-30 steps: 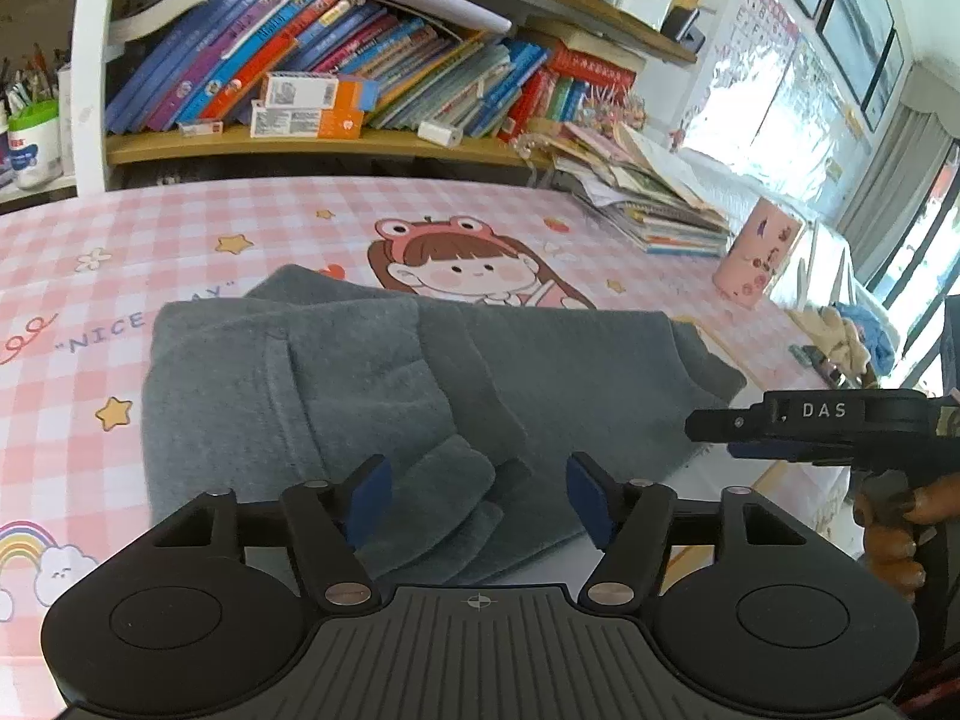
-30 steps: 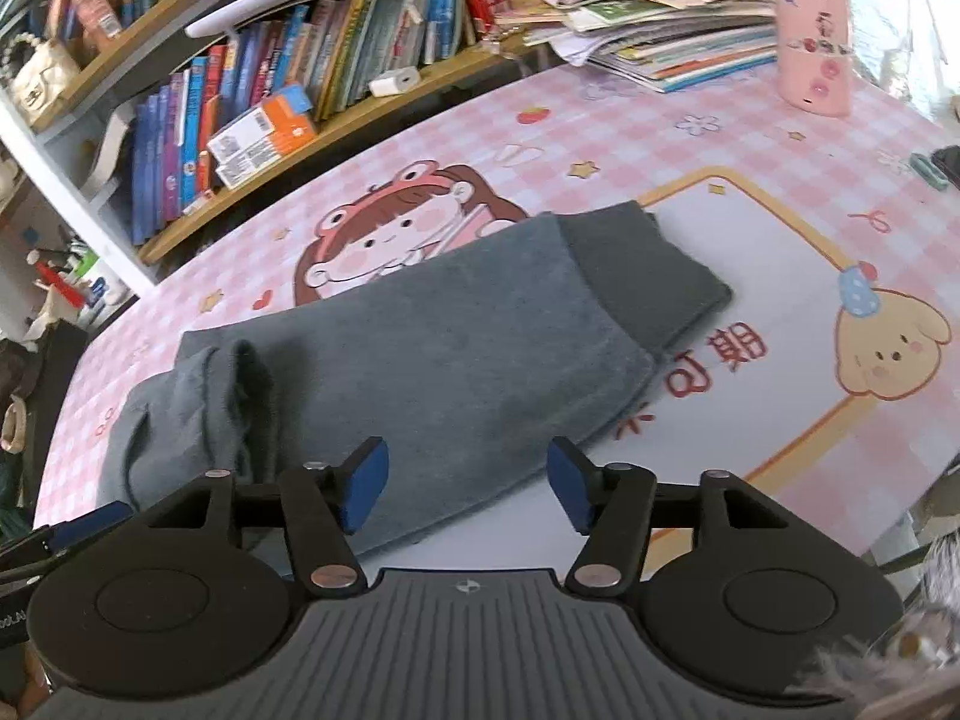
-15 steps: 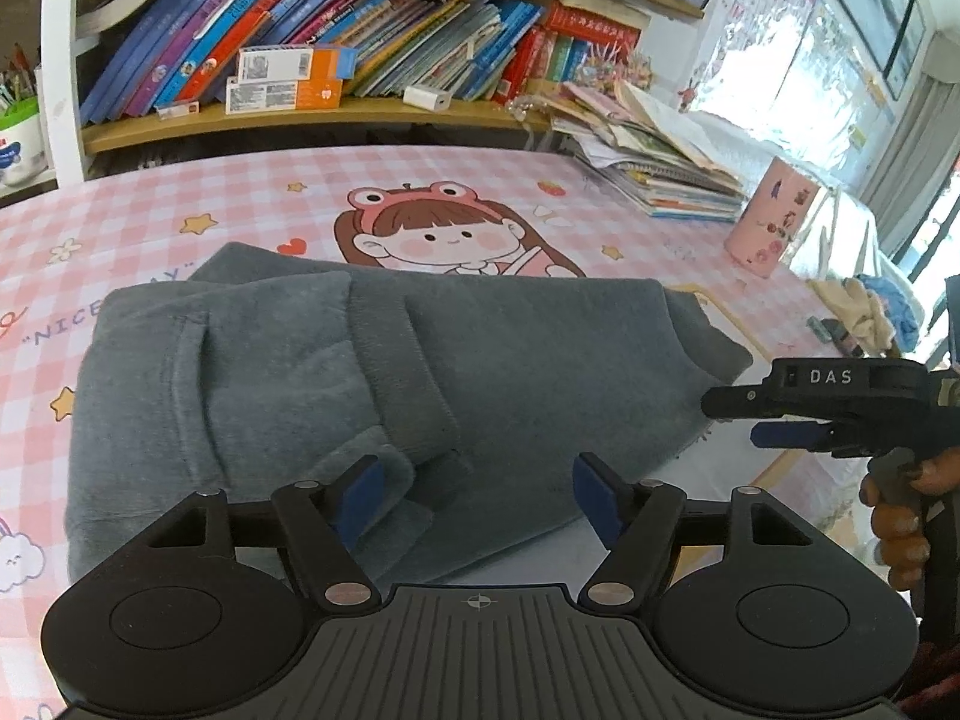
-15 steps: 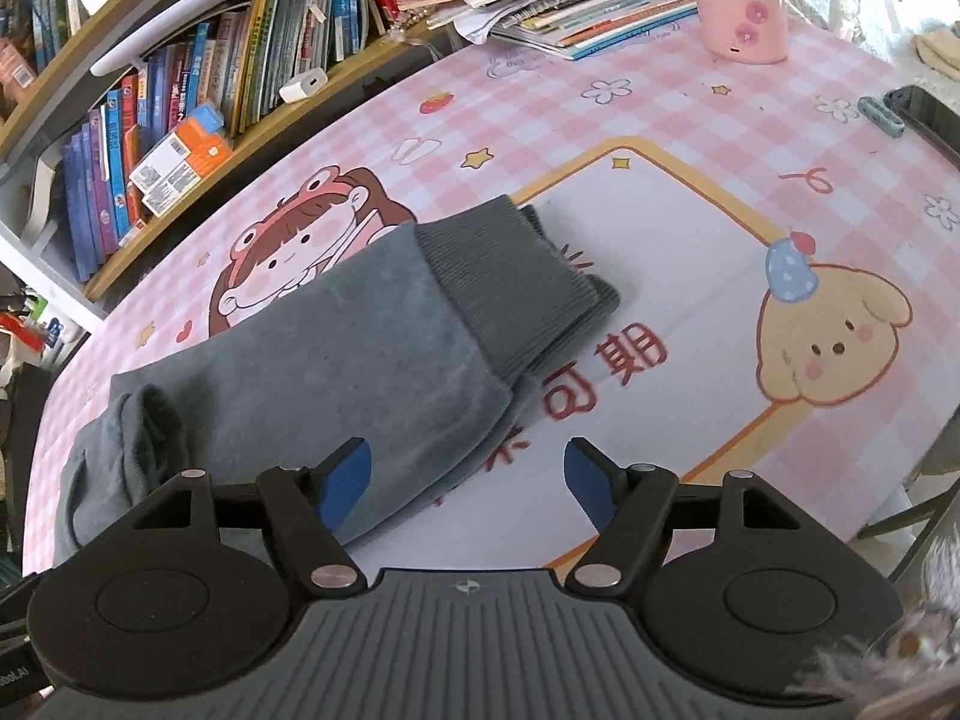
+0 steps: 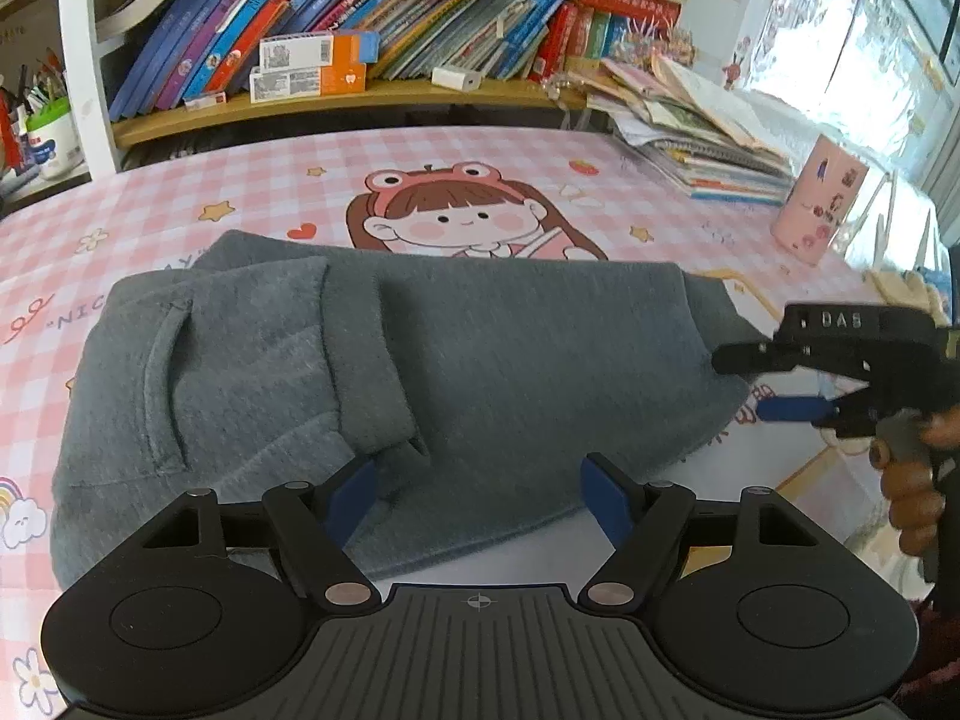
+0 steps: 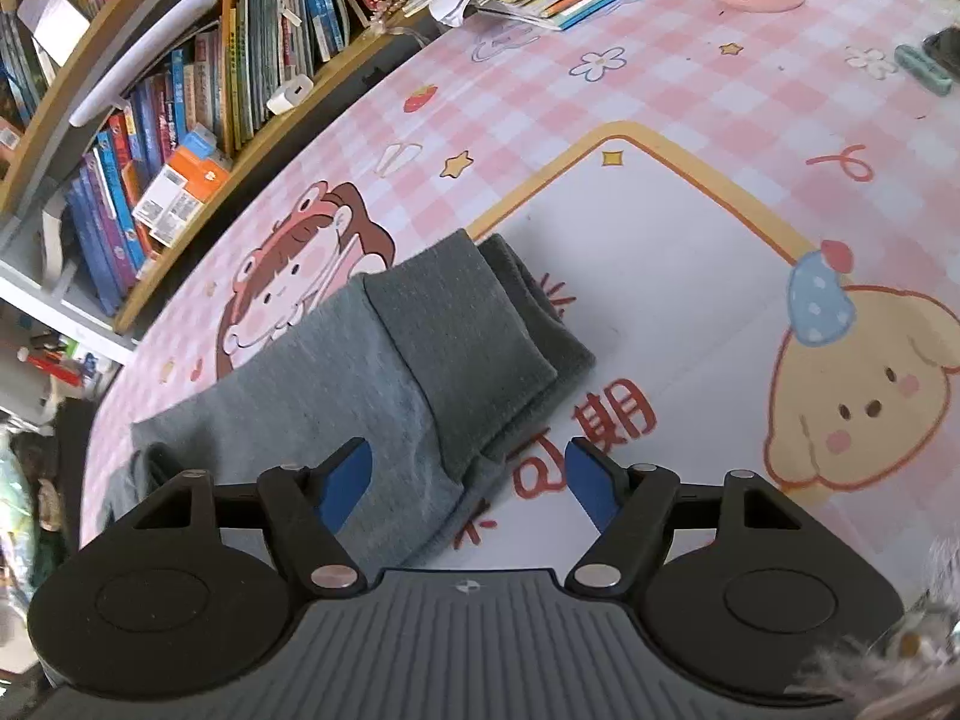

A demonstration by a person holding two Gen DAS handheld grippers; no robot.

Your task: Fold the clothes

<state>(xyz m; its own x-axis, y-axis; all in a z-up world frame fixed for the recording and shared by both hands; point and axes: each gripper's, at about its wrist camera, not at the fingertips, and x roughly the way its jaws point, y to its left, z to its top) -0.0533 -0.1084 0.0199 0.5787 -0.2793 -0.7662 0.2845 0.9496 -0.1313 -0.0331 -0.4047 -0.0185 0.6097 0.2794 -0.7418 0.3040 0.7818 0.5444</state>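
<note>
Grey fleece trousers (image 5: 510,348) lie folded lengthwise on the pink checked table mat (image 5: 252,180), the waistband and pocket to the left in the left wrist view. Their ribbed cuff (image 6: 468,330) points away in the right wrist view. My left gripper (image 5: 477,480) hovers over the near edge by the waistband fold; its jaws are opening and the pads press on nothing. My right gripper (image 6: 465,456) is open above the near edge just short of the cuff, cloth lying under its left pad. The right gripper (image 5: 744,381) also shows beside the cuff end, held by a hand (image 5: 912,480).
A shelf of books (image 5: 360,30) runs along the table's far side. A stack of notebooks (image 5: 708,156) and a pink cup (image 5: 819,210) stand at the far right. Small items (image 6: 924,66) lie near the right edge. A white panel of the mat (image 6: 678,276) lies beyond the cuff.
Both grippers have come closer to the trousers. The left jaws stand wider. The right gripper has shifted toward the cuff end and rolled, and in the left view it sits nearer the cuff.
</note>
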